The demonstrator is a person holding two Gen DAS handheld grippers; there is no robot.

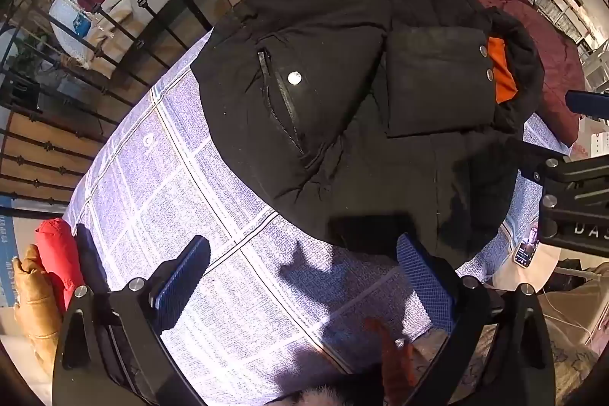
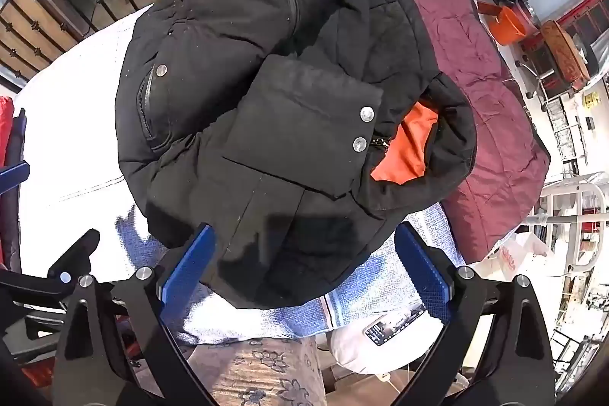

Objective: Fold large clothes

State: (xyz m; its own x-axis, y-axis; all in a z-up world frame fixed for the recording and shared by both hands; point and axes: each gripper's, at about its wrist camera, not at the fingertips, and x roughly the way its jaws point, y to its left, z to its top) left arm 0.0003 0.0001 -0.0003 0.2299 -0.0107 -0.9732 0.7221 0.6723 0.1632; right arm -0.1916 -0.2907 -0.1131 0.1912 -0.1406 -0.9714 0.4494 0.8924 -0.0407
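Jacket [image 2: 266, 94], black and puffy, lies bundled on the checked bedcover [image 1: 190, 196]. Both my claws, left gripper [image 1: 300, 273] and right gripper [image 2: 304, 265], hang spread and empty over its near hem. I judge pinching both hem corners evenly folds best.

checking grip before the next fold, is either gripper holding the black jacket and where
Nothing is held: the left gripper and right gripper are both open above the black jacket.

Open checked cloth [image 1: 160, 177] is being left free on the near and left sides of the black jacket [image 1: 342, 82]; its far right side is being blocked by a maroon quilt [image 2: 491, 94], a phone [image 2: 388, 326] lying near its front edge
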